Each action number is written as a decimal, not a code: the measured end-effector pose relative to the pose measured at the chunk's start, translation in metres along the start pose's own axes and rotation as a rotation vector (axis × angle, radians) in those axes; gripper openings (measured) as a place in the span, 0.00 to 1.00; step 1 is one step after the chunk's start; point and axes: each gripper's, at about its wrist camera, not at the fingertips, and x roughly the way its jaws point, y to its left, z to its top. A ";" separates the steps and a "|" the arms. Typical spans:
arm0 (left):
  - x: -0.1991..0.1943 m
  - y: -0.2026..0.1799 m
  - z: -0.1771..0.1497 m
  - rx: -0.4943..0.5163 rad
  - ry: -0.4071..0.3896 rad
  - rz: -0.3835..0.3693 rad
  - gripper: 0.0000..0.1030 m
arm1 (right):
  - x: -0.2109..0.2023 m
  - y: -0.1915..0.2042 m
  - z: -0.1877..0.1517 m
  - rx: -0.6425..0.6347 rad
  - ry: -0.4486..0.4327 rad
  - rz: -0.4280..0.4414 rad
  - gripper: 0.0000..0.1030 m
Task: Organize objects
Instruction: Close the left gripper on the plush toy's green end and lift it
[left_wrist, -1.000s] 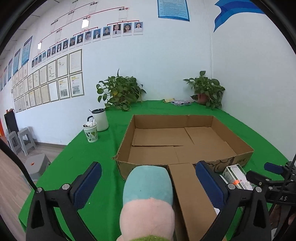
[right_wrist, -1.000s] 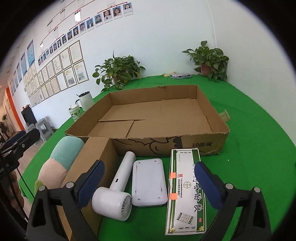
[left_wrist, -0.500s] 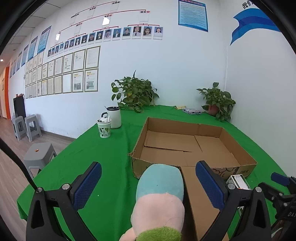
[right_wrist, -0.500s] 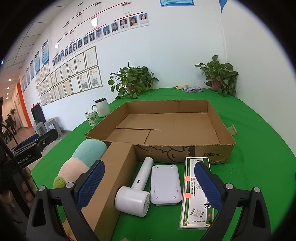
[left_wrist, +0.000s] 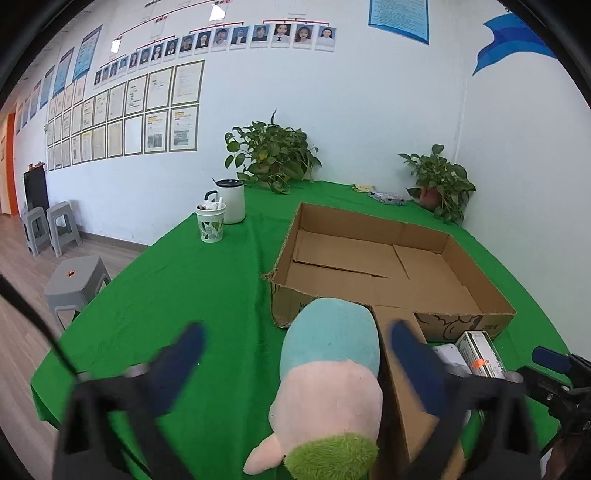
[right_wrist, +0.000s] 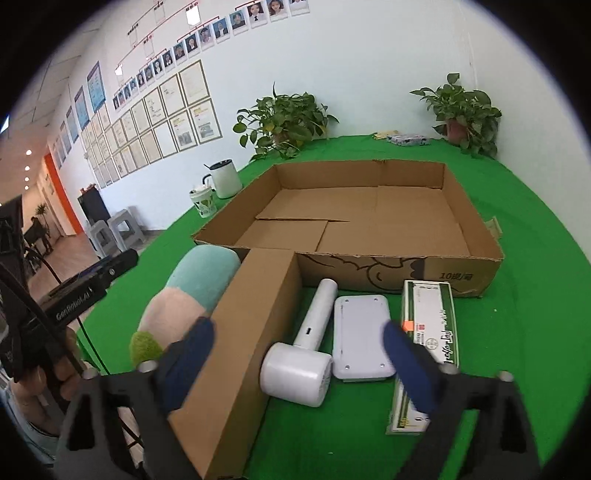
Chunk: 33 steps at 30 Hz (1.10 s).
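On the green table (right_wrist: 535, 314), left to right: plush toy (left_wrist: 332, 373), laid against the box flap (right_wrist: 251, 332), framed by the spread left claw (left_wrist: 295, 365); hair dryer (right_wrist: 306, 350), white device (right_wrist: 362, 336) and green-edged carton (right_wrist: 428, 339), spanned by the spread right claw (right_wrist: 295, 365). Cardboard box (right_wrist: 369, 206) is placed beyond.

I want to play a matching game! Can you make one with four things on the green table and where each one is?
Things:
1. plush toy
2. hair dryer
3. green-edged box
4. patterned cup

Places:
A. beside the white kettle
B. left of the cardboard flap
C. farthest right in the row
D. between the flap and the white flat device

Pairs: 1-B, 2-D, 3-C, 4-A
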 end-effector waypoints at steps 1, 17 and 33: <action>-0.002 0.003 0.000 -0.006 -0.016 0.003 0.99 | 0.000 0.003 0.000 -0.010 -0.005 0.007 0.96; 0.022 0.004 -0.019 -0.004 0.149 -0.185 0.99 | 0.015 0.042 0.010 -0.142 0.039 0.012 0.96; 0.082 -0.017 -0.054 -0.033 0.347 -0.393 0.73 | 0.013 0.097 0.060 -0.243 -0.020 0.255 0.96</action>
